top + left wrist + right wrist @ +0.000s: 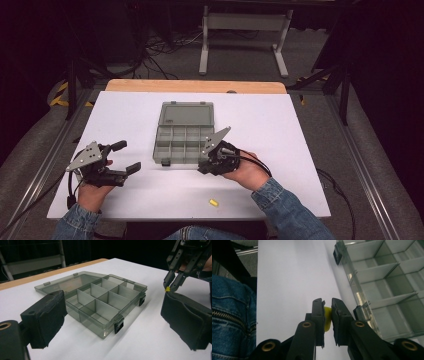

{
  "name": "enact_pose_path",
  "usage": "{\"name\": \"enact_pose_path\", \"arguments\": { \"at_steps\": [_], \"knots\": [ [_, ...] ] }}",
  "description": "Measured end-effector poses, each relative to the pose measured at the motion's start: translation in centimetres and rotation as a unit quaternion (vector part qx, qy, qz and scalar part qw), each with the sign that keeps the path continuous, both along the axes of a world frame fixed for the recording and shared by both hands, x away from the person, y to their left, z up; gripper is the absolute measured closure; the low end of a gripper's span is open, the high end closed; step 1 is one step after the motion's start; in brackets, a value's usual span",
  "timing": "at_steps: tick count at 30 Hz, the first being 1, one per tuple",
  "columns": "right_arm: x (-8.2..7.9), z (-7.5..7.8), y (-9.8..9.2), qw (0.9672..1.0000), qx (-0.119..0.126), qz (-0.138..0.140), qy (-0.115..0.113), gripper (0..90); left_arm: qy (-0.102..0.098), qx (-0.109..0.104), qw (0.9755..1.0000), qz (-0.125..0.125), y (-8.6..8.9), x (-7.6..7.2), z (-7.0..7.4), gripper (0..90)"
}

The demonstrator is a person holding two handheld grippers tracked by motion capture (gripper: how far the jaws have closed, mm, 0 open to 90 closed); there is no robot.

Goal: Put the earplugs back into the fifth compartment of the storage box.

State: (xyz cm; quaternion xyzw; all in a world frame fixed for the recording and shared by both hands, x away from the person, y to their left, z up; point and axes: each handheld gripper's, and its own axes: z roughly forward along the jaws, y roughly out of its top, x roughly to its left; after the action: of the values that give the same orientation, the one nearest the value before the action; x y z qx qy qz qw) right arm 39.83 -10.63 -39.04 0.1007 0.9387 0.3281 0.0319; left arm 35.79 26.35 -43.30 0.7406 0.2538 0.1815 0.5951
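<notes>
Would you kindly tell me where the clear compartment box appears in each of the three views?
High view: compartment box at table centre, lid open.
Left gripper view: box at centre, beyond the jaws.
Right gripper view: box at upper right.
Shared landmark: its black latch on the front wall.

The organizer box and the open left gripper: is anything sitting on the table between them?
No. In the high view, bare white table separates the left gripper from the box; the left gripper view shows the same.
</notes>
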Motion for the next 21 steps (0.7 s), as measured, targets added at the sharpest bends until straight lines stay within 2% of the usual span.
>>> {"name": "enact_pose_path", "arguments": {
  "at_steps": [10, 21],
  "knots": [
    [1.3, 1.2, 1.5, 0.9996, 0.018, -0.004, -0.021, 81.4, 0.000, 0.000, 1.0000, 0.001, 0.0, 0.0, 0.0, 7.0],
    [3.1, 1.3, 3.3, 0.9991, 0.029, -0.014, -0.029, 81.2, -0.001, 0.000, 1.0000, 0.001, 0.1, 0.0, 0.0, 7.0]
  ]
}}
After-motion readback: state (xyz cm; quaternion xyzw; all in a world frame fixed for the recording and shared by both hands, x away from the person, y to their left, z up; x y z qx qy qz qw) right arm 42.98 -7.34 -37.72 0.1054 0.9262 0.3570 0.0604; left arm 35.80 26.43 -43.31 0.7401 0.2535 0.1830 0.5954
